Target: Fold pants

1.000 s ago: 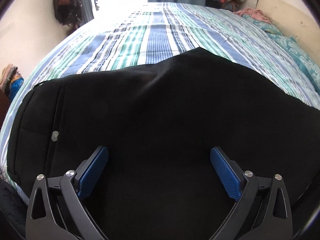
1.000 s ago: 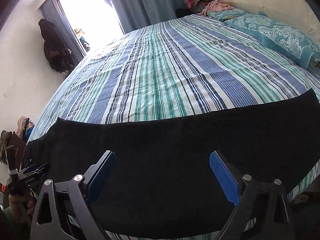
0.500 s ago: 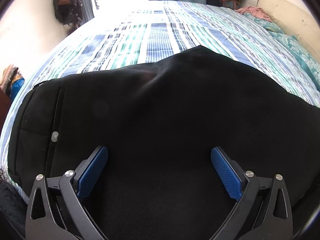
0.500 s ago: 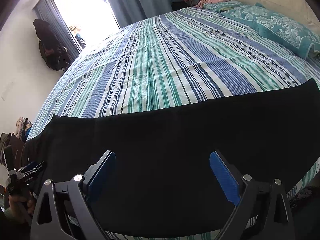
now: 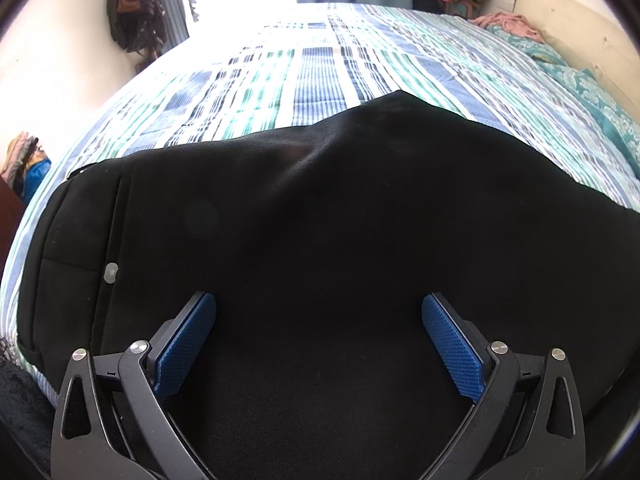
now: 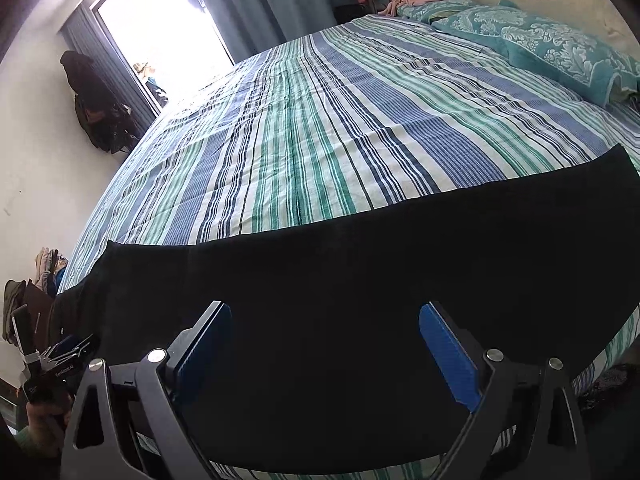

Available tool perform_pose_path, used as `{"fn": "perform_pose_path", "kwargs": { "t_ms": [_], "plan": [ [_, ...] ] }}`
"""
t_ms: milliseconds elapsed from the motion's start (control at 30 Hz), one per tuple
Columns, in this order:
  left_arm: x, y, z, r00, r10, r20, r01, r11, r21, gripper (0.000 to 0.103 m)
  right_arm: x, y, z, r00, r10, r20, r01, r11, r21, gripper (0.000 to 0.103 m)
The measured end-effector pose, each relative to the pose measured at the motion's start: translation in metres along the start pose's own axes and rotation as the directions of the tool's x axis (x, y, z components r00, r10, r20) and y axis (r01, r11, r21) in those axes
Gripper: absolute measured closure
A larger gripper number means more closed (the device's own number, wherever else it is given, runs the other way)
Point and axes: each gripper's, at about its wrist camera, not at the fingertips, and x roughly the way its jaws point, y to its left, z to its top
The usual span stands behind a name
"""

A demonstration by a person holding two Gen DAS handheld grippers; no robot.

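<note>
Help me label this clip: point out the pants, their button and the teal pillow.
pants (image 5: 340, 220), left wrist view, mid fabric.
button (image 5: 111, 272), left wrist view, its face.
teal pillow (image 6: 560, 48), right wrist view, patterned top.

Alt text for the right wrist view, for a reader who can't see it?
The open right gripper hovers over black pants spread flat along the near edge of a striped bed. The left gripper shows at far left; a teal pillow lies at the upper right.
</note>
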Motion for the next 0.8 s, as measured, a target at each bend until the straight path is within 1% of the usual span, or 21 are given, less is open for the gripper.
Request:
{"fn": "perform_pose_path", "kwargs": {
  "t_ms": [133, 233, 267, 300, 333, 367, 433, 500, 567, 633, 667, 700, 733, 767, 800],
  "plan": [
    [0.000, 0.001, 0.001, 1.000, -0.007, -0.009, 0.007, 1.000, 0.003, 0.000, -0.002, -0.003, 0.002, 1.000, 0.012, 0.011, -0.013, 1.000, 0.022, 0.008],
    [-0.006, 0.005, 0.006, 0.998, -0.015, -0.066, 0.015, 1.000, -0.001, 0.001, -0.007, -0.010, 0.006, 0.999, 0.036, 0.032, -0.038, 0.997, 0.063, 0.008],
    [-0.013, 0.008, 0.008, 0.997, -0.007, -0.072, 0.006, 1.000, -0.016, 0.002, -0.013, -0.014, 0.010, 0.997, 0.052, 0.054, -0.057, 0.995, 0.085, 0.008],
    [-0.023, 0.013, 0.008, 0.999, -0.007, -0.053, 0.005, 0.999, -0.037, 0.002, -0.023, -0.021, 0.016, 0.994, 0.067, 0.092, -0.077, 0.990, 0.115, 0.008],
    [-0.034, 0.019, 0.008, 0.999, -0.023, -0.025, 0.021, 0.998, -0.060, 0.002, -0.036, -0.031, 0.024, 0.986, 0.082, 0.143, -0.104, 0.983, 0.152, 0.008],
    [-0.043, 0.025, 0.009, 0.999, -0.041, -0.005, 0.041, 0.996, -0.080, 0.002, -0.053, -0.044, 0.034, 0.975, 0.095, 0.201, -0.134, 0.973, 0.188, 0.008],
    [-0.054, 0.037, 0.009, 0.998, -0.062, 0.004, 0.062, 0.991, -0.120, 0.002, -0.087, -0.076, 0.056, 0.950, 0.082, 0.301, -0.159, 0.957, 0.242, 0.008],
    [-0.057, 0.048, 0.006, 0.998, -0.064, -0.006, 0.063, 0.984, -0.168, 0.002, -0.119, -0.118, 0.085, 0.936, 0.042, 0.350, -0.144, 0.951, 0.273, 0.008],
    [-0.056, 0.057, 0.003, 0.998, -0.065, -0.024, 0.058, 0.972, -0.227, 0.002, -0.147, -0.168, 0.109, 0.930, -0.023, 0.368, -0.095, 0.950, 0.299, 0.008],
    [-0.057, 0.064, 0.002, 0.998, -0.060, -0.026, 0.050, 0.959, -0.279, 0.002, -0.164, -0.220, 0.126, 0.935, -0.097, 0.342, -0.015, 0.950, 0.311, 0.006],
    [-0.057, 0.066, 0.003, 0.998, -0.055, -0.022, 0.046, 0.954, -0.298, 0.002, -0.168, -0.246, 0.131, 0.941, -0.139, 0.307, 0.039, 0.950, 0.311, 0.006],
    [-0.057, 0.066, 0.004, 0.999, -0.051, -0.020, 0.043, 0.950, -0.309, 0.002, -0.167, -0.270, 0.133, 0.952, -0.170, 0.256, 0.085, 0.947, 0.311, 0.006],
    [-0.057, 0.066, 0.005, 0.999, -0.046, -0.020, 0.037, 0.949, -0.314, 0.002, -0.161, -0.291, 0.134, 0.966, -0.174, 0.193, 0.108, 0.944, 0.312, 0.007],
    [-0.056, 0.065, 0.006, 0.999, -0.039, -0.022, 0.030, 0.950, -0.312, 0.002, -0.151, -0.309, 0.133, 0.981, -0.153, 0.123, 0.108, 0.944, 0.313, 0.008],
    [-0.055, 0.062, 0.006, 0.999, -0.029, -0.026, 0.020, 0.953, -0.304, 0.002, -0.139, -0.321, 0.132, 0.993, -0.103, 0.053, 0.082, 0.948, 0.309, 0.015]
  ]
}}
